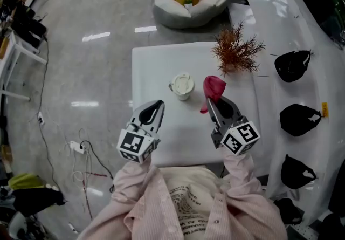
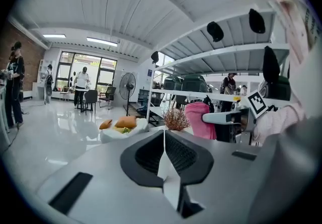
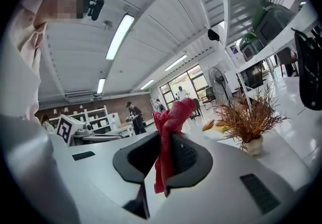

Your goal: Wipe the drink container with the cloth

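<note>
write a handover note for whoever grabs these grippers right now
Left gripper: jaws shut, nothing between them, held over the table's near side.
Right gripper: jaws shut on the crumpled pink-red cloth, lifted beside the cup, not touching it.
White lidded drink cup: upright near the middle of the white square table.
Done: cloth is in hand.
Left: bring the cloth to the cup and wipe it, probably steadying it with the left gripper.

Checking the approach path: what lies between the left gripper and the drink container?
Nothing: the head view shows only bare table between the left gripper and the drink container; the cloth hangs on the container's other side.
</note>
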A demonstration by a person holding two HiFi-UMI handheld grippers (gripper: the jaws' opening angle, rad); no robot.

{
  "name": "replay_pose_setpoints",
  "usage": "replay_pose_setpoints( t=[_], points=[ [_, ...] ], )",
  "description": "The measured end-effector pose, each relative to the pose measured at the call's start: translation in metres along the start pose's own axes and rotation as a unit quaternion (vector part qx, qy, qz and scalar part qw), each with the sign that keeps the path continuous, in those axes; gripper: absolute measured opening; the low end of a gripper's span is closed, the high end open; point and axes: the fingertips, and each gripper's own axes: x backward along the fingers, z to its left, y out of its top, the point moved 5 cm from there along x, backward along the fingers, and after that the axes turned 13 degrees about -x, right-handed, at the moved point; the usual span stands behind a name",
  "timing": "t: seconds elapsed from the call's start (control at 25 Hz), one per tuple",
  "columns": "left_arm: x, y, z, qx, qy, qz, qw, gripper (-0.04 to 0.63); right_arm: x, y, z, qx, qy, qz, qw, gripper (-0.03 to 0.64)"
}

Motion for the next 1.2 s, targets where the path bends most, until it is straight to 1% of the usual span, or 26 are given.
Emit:
replay_pose_setpoints(
  t=[0.12, 0.28, 0.56, 0.72, 0.88, 1.2],
  points=[
    [0.008, 0.009, -0.001, -0.011, 0.002, -0.009, 0.9999, 0.003, 0.008, 0.008, 0.011, 0.012, 0.002, -0.011, 1.000, 0.048],
    [0.016, 0.021, 0.002, -0.014, 0.007, -0.022, 0.9996, 0.003, 0.019, 0.020, 0.023, 0.031, 0.003, -0.026, 0.999, 0.048],
    [0.029, 0.039, 0.006, -0.026, 0.018, -0.040, 0.9987, 0.002, 0.039, 0.038, 0.033, 0.048, -0.009, -0.061, 0.997, 0.048],
    [0.038, 0.045, 0.007, -0.027, 0.027, -0.051, 0.9980, 0.002, 0.048, 0.045, 0.038, 0.058, -0.013, -0.075, 0.995, 0.048],
    [0.047, 0.049, 0.011, -0.020, 0.040, -0.063, 0.9970, 0.002, 0.054, 0.050, 0.042, 0.060, -0.016, -0.087, 0.994, 0.048],
    [0.055, 0.050, 0.012, -0.023, 0.056, -0.068, 0.9959, 0.002, 0.059, 0.053, 0.045, 0.071, -0.020, -0.099, 0.992, 0.048]
  ],
)
